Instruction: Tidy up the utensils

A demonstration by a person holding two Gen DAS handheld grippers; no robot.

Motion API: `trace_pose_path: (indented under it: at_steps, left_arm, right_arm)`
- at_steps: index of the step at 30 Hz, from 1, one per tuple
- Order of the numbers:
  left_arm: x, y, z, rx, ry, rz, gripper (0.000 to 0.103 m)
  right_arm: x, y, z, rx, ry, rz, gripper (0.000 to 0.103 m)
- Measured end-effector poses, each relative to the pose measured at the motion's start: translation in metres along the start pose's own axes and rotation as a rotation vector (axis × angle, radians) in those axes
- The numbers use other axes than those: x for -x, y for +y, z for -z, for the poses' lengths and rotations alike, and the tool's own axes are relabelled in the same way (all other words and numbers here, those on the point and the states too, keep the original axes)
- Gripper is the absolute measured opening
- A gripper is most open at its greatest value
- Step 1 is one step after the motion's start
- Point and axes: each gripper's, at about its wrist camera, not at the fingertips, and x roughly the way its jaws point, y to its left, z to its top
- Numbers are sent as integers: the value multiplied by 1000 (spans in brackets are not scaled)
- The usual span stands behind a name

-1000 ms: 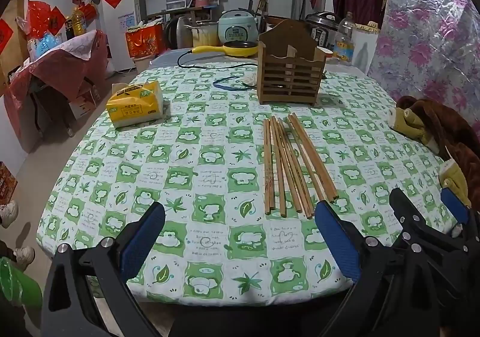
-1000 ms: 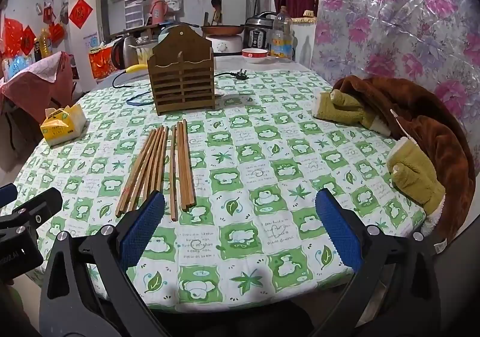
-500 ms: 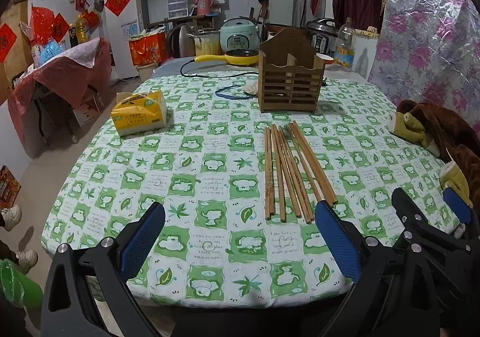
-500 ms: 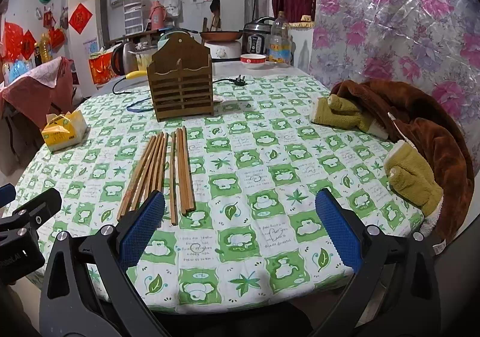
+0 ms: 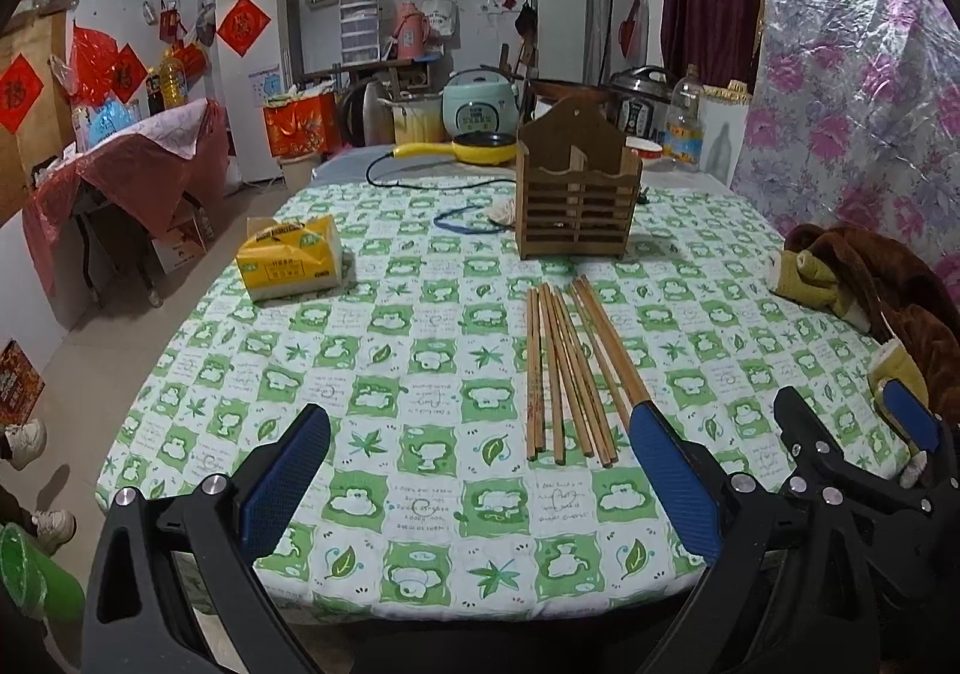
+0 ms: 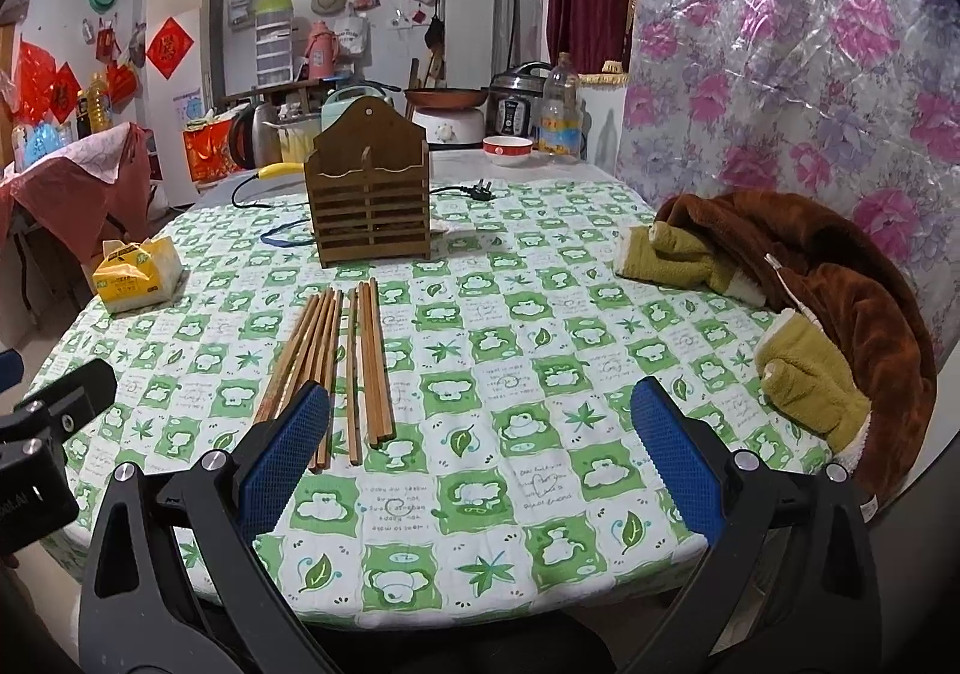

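Lived-in home kitchen-dining room. Round table with green-checked cloth; rice cooker at 12 o'clock, fridge at 10, pressure cooker at 1.

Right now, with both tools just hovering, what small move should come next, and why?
Probably ease the right gripper forward and down onto the chopsticks. Both grippers are open and empty, the chopsticks lie loose on the tablecloth, and the wooden holder behind them looks empty.
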Motion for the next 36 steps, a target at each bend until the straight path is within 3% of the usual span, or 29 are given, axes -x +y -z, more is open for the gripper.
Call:
trace_pose_path:
  at_steps: [36]
  left_arm:
    - [1,0,0,7,2,12,98]
  right_arm:
    - [4,-1,0,-3,-3,-1,97]
